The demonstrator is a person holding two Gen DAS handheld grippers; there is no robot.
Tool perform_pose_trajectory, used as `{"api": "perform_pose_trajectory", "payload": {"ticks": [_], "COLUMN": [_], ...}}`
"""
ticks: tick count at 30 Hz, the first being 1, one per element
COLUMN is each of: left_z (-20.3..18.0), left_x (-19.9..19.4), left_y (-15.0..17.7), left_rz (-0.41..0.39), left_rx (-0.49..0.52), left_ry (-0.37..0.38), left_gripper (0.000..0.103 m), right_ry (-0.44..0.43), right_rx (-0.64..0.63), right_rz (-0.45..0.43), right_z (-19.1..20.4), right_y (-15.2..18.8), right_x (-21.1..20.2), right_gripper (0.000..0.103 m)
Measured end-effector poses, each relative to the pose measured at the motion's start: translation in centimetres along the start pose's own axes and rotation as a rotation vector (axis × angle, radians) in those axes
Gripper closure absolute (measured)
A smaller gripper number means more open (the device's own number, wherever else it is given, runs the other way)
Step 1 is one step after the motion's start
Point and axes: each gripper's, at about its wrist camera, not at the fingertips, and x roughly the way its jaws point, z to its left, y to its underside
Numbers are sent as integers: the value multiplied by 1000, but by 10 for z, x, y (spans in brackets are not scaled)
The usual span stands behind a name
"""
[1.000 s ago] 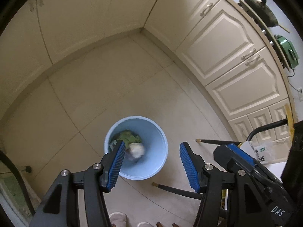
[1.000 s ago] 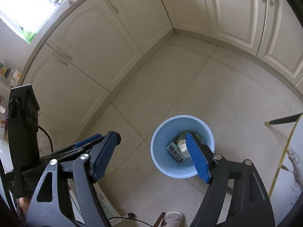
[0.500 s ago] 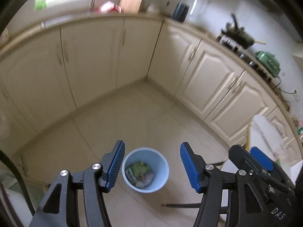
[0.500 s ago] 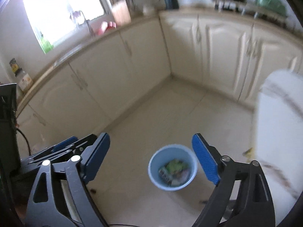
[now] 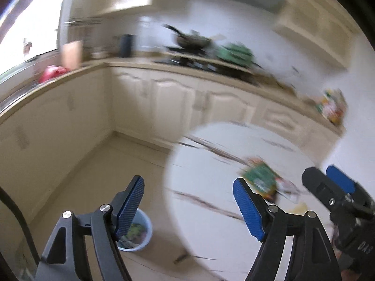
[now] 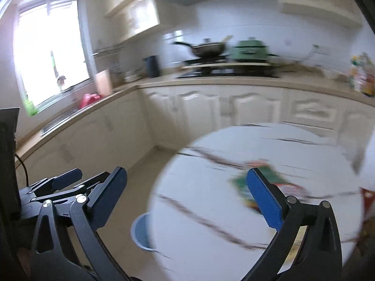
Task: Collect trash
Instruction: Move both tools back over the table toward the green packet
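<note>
The view is motion-blurred. A blue bin (image 5: 143,236) with wrappers in it stands on the floor beside a round white marble table (image 5: 206,178). A green wrapper (image 5: 259,178) lies on the table, with a red-and-white wrapper (image 5: 288,187) beside it. My left gripper (image 5: 187,187) hangs over the table's near edge; its jaws are opening and nothing is between them. My right gripper (image 6: 186,175) is also opening and empty, with the green wrapper (image 6: 269,172) just behind its right pad. The bin (image 6: 140,231) shows at the table (image 6: 206,206) edge.
Cream cabinets (image 6: 211,110) run along two walls under a counter. On it stand a stove with a dark pan (image 6: 207,48), a green pot (image 6: 249,50) and a colourful packet (image 6: 362,76). A bright window (image 6: 49,58) is at the left.
Both grippers rose and tilted up from above the bin, so the table and counters came into view. The bin sank to the bottom of the views. Both pairs of jaws widened.
</note>
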Motion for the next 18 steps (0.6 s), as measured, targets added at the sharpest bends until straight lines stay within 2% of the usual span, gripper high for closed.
{"api": "perform_pose_trajectory", "payload": {"ticks": [1,4,5,7,9,11,14,18], "left_z": [-23,-52,-68,-75,-90,-102,-120,-125], "left_x": [10,40,55,78,105,114,153,200], "left_y": [3,-4,-4,-8,-10,-5,-13,-16], "left_rz": [25,75,110,154,186,221,250,269], "left_rx": [32,91,110,131,175,197,219,246], "left_ry": [24,59,99,99,90,94,87,80], "left_gripper": [28,28,28,28,28,28,28,28], "right_ry": [34,108,135,172,186,197,209,206], "right_rx": [16,70,102,146,172,194,211,227], "right_rz": [2,22,29,51,63,83,107,125], "right_z": [-21,-78,-99,-129,-148,-172,-192,-212], "right_y": [3,12,18,26,34,46,55,62], "right_x": [-8,-22,-26,-28,-29,-29,-26,-16], "right_gripper": [1,0,0,0,0,0,0,0]}}
